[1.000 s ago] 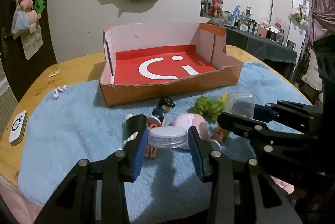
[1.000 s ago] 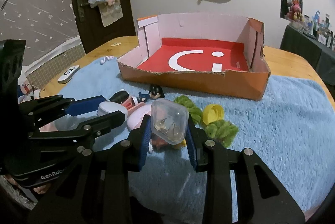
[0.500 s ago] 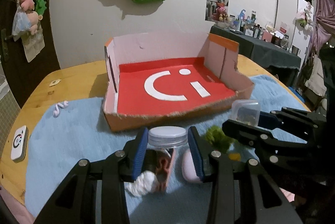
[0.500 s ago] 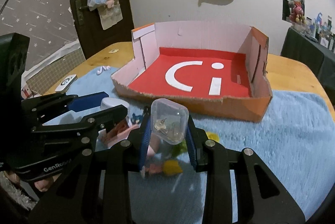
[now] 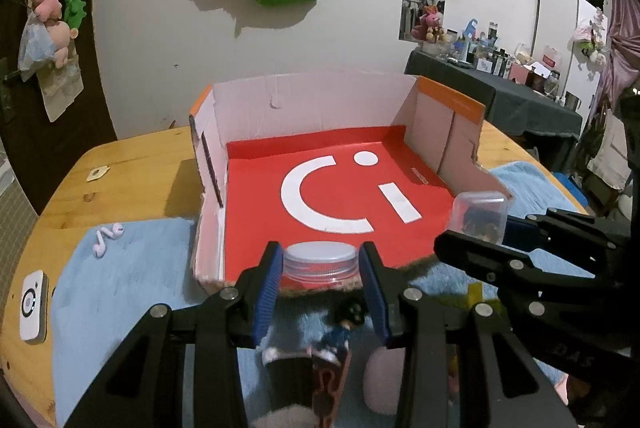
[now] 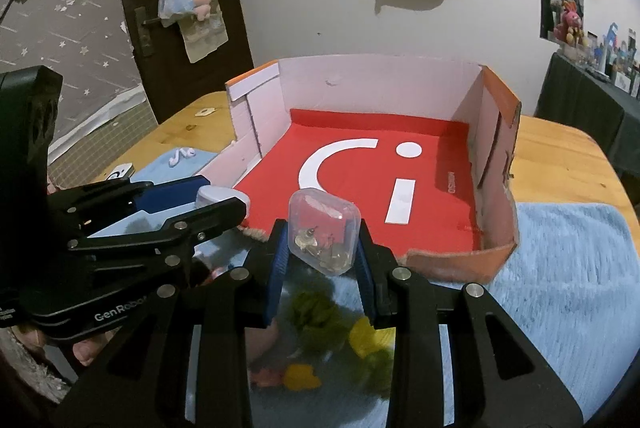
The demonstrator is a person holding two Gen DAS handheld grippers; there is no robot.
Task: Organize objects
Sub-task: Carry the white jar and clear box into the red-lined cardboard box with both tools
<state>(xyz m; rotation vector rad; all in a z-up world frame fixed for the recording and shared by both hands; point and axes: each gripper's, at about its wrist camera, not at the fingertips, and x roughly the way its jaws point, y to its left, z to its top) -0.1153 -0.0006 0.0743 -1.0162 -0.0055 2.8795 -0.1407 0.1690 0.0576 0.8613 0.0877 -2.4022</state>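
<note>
Left fingers (image 5: 320,284) grip a jar (image 5: 319,262); right fingers (image 6: 322,256) grip a clear case (image 6: 325,231), both at the box's (image 5: 448,116) near edge.

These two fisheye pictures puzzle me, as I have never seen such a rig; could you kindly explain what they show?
No robot arm is involved: a person holds a two-finger gripper in each hand, and a camera on each looks along its fingers.

The left wrist view shows the left gripper clamped on a clear jar with a white lid. The right wrist view shows the right gripper clamped on a small clear box of trinkets. Each gripper also appears at the side of the other's picture.

Both are raised before an open cardboard box with a red floor. It stands on a wooden table, partly on a blue towel, where small toys lie.
</note>
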